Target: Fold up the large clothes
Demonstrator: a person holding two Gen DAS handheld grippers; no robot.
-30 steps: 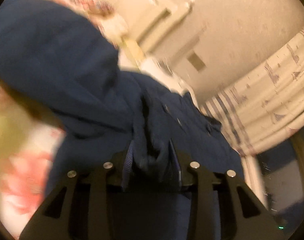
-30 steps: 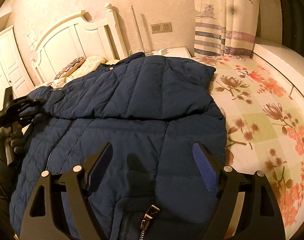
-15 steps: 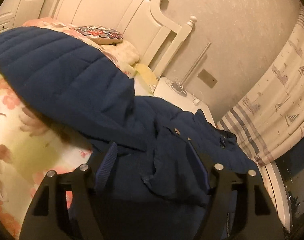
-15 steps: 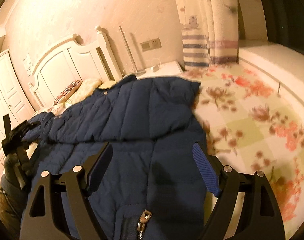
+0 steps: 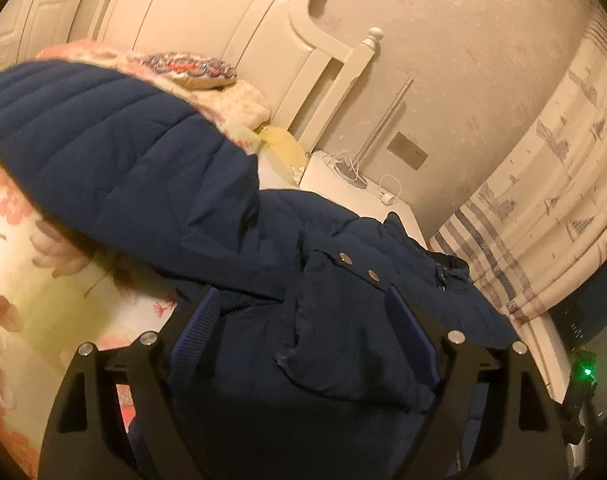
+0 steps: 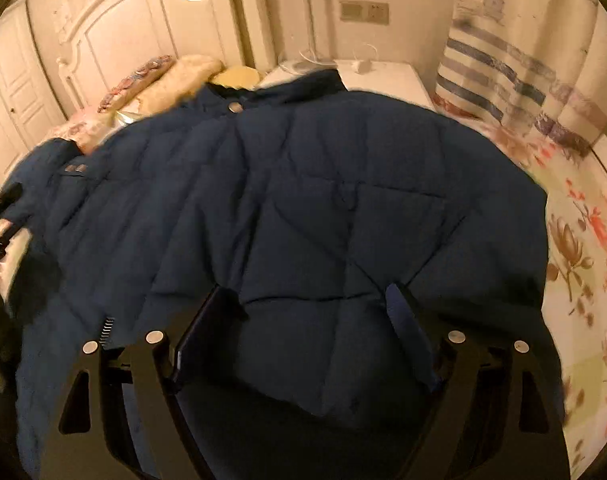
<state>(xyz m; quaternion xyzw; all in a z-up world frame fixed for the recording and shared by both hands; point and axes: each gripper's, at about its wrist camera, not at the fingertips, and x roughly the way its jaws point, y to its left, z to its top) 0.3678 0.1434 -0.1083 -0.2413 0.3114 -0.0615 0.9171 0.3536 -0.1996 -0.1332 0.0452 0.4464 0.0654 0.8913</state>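
One bed (image 6: 583,240) carries one jacket (image 6: 303,200); left tool (image 5: 303,332) just released around cloth, right tool (image 6: 307,324) spread wide, empty.

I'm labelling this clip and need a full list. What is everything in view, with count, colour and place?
puffer jacket: one, navy blue, spread across the bed, one part folded over the body
bedsheet: one, pale with pink and brown flowers, under the jacket
headboard: one, cream, at the head of the bed
pillows: several, one patterned and the others pale, stacked by the headboard
nightstand: one, white, beside the bed, cables on top
wall switch plate: one, grey, above the nightstand
curtain: one, cream with blue stripes and boats, beside the nightstand
wardrobe doors: cream, left of the headboard
left tool: black with blue pads, just opened, jacket fabric between the pads
right tool: black with blue pads, open over the jacket
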